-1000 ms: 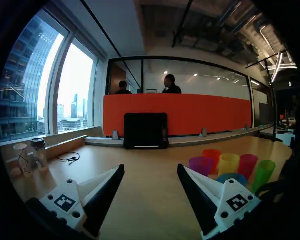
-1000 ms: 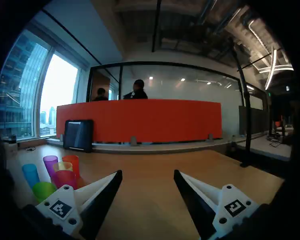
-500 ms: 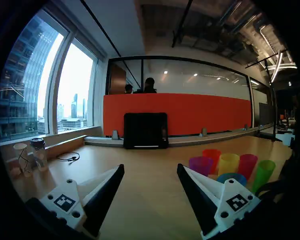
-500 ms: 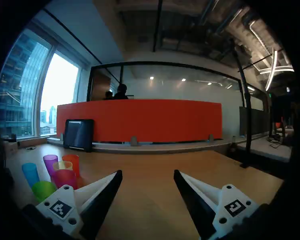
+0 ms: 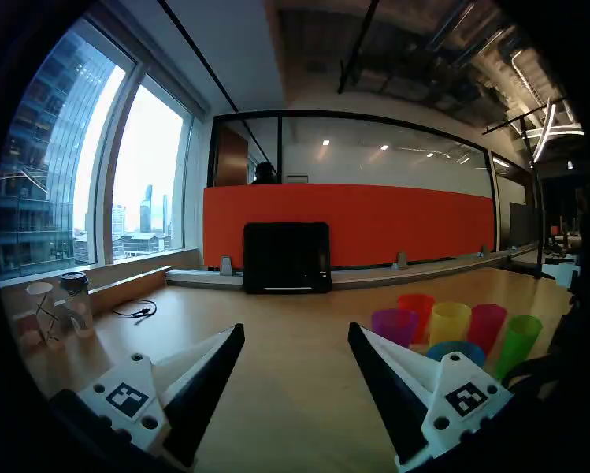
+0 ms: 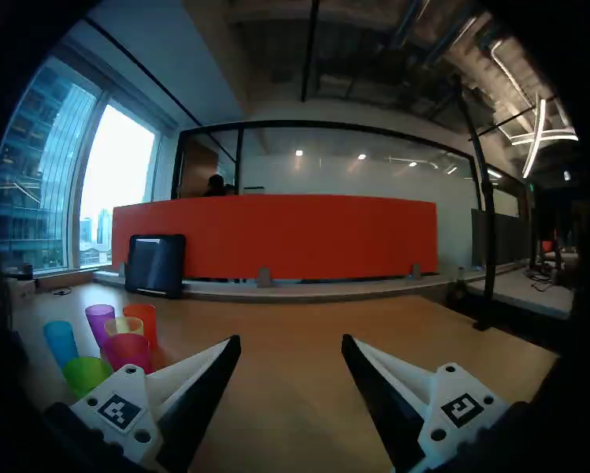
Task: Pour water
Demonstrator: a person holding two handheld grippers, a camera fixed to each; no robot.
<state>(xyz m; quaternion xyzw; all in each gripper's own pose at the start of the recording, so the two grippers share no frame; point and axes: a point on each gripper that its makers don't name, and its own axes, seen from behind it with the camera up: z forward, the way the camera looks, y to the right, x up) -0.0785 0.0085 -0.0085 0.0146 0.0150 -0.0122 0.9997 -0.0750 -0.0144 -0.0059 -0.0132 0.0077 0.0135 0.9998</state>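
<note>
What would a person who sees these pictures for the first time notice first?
Probably the long orange partition at the back, with a dark screen before it. Next, the coloured cups clustered on the wooden table, to the right of the open left hand-held gripper, and the bright window at left.

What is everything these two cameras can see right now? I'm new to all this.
table: one, light wood, foreground.
cups: six, purple, orange, yellow, pink, green and blue, clustered upright on the table.
partition: one, orange, along the table's far edge.
screen: one, black, standing in front of the partition.
cable: one, black, on the table near the window side.
lidded cup: one, dark lid, on the ledge at left.
person: one, dark silhouette, behind the partition.
left tongs: one pair, white and black, open, empty.
right tongs: one pair, white and black, open, empty.
</note>
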